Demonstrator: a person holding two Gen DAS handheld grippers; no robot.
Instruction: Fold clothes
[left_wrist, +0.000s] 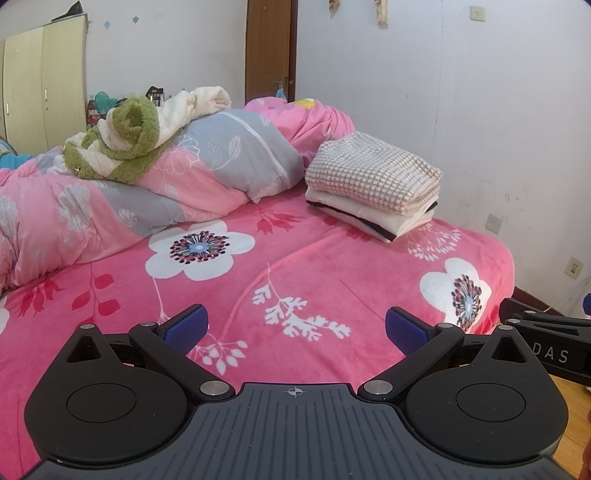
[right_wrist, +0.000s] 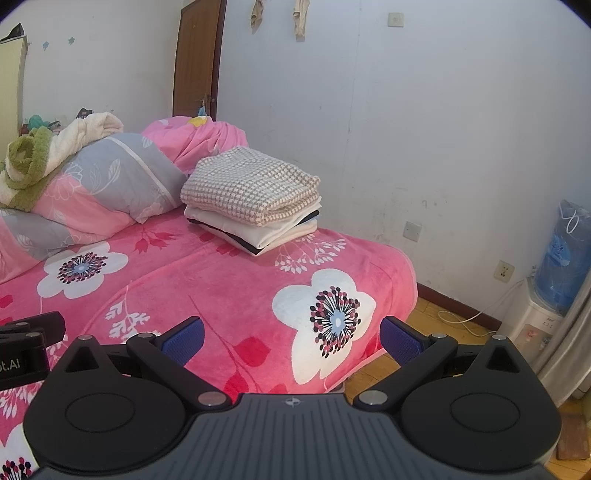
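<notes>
Clothes, folded and stacked (left_wrist: 373, 184) (right_wrist: 253, 197), rest near the far right corner of the bed (left_wrist: 295, 266) (right_wrist: 207, 280), close to the wall and just beside the bunched quilt (left_wrist: 207, 162) (right_wrist: 110, 181). Uppermost lies a checked knit in beige and white; beneath it are cream layers with a dark edge showing, all squared into a fairly even pile. Left gripper (left_wrist: 296, 328) and right gripper (right_wrist: 291, 336) hover over the near edge of the bed, each with its blue pads spread wide and nothing between them. No unfolded garment lies on the open stretch of flowered blanket in front. Judged from this, the folding step appears finished for the pile. Should work continue, the next move calls for fetching another item, perhaps the green and cream fleece piece (left_wrist: 125, 136) (right_wrist: 33, 162) heaped on the quilt toward the far left, and spreading it flat on the clear blanket.
</notes>
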